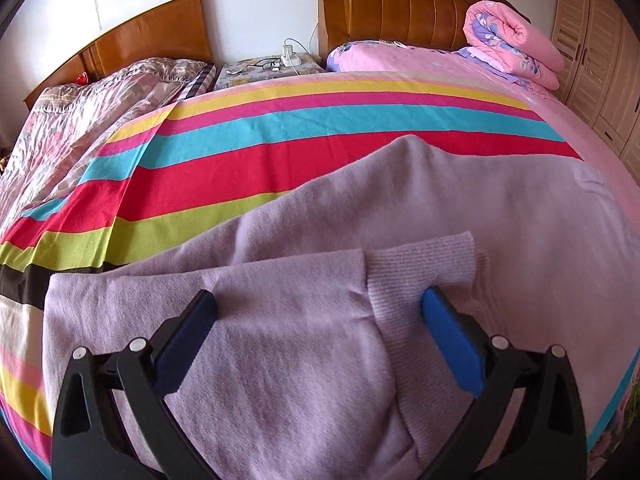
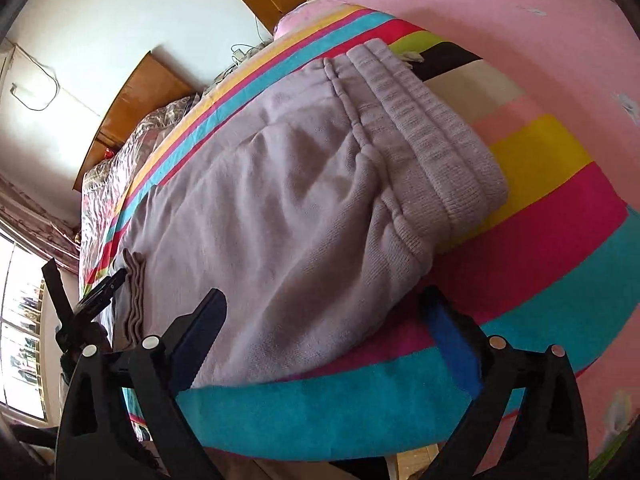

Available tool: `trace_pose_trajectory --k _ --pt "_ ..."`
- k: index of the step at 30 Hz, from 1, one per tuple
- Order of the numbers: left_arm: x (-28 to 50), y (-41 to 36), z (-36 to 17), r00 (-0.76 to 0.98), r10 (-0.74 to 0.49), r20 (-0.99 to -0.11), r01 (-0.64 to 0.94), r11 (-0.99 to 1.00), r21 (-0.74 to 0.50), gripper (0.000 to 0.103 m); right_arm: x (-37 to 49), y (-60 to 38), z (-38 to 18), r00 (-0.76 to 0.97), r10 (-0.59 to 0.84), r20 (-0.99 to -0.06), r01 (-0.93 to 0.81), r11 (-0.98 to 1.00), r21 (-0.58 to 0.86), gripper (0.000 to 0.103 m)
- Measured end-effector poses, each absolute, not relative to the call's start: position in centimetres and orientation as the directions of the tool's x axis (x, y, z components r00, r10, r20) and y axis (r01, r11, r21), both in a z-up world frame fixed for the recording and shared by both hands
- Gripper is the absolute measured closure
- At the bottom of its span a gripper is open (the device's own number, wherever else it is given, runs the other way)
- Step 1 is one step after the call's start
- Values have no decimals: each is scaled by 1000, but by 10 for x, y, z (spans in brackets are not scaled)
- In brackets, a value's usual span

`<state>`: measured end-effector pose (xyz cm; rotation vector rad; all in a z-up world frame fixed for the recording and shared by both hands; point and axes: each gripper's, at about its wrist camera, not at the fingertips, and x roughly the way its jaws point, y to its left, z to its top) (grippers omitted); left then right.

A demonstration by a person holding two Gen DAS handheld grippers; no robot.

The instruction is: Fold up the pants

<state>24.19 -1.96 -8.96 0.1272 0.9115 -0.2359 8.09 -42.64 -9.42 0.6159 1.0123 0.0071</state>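
Lilac knit pants (image 1: 440, 208) lie on the striped bed sheet (image 1: 280, 136). In the left wrist view a folded-over leg with its ribbed cuff (image 1: 420, 272) lies between the fingers of my left gripper (image 1: 318, 308), which is open just above the cloth. In the right wrist view the pants (image 2: 280, 200) lie folded, with the ribbed waistband (image 2: 432, 136) at the right. My right gripper (image 2: 324, 308) is open over the near edge of the pants, empty. The left gripper (image 2: 96, 300) shows at the left by the stacked cuffs (image 2: 134, 296).
A rolled pink quilt (image 1: 512, 44) and a pillow (image 1: 360, 54) lie at the head of the bed. A nightstand (image 1: 268, 68) with glasses and a charger stands between the beds. A second bed (image 1: 100, 108) is at the left, a wardrobe (image 1: 600, 60) at the right.
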Motion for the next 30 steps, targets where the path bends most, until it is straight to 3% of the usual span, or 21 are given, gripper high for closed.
trace_pose_trajectory --k 5,7,9,11,16,18,20,24,27,30 --pt "242 -18 -90 587 -157 -794 259 966 1 1 101 -436 -97 611 236 -756 357 770 528 7" --pt "242 -17 -90 587 -162 -793 261 965 -4 1 100 -439 -98 617 179 -766 394 772 498 24" --pt "240 -16 -90 587 -170 -791 263 965 -12 1 88 -450 -103 633 168 -755 417 748 516 66" --pt "239 -16 -91 587 -176 -790 264 964 -18 1 72 -464 -116 702 244 -669 384 661 645 70" --pt "236 -9 -85 594 -199 -779 260 964 -48 1 49 -456 -105 848 212 -487 282 597 751 77" --pt "225 12 -62 642 -241 -728 241 965 -107 5 55 -425 -64 862 143 -487 239 732 638 78" --pt "206 48 -26 732 -257 -632 197 966 -164 3 63 -367 -7 885 97 -456 111 907 407 79" --pt "173 125 20 837 -123 -533 24 982 -187 2 72 -212 60 893 214 -397 -253 966 -49 79" --pt "148 175 23 847 -39 -531 -91 972 -216 1 68 -86 38 829 281 -483 -480 800 -359 79" --pt "122 213 10 825 -1 -566 -173 952 -254 2 55 2 -40 712 266 -650 -663 559 -497 77"
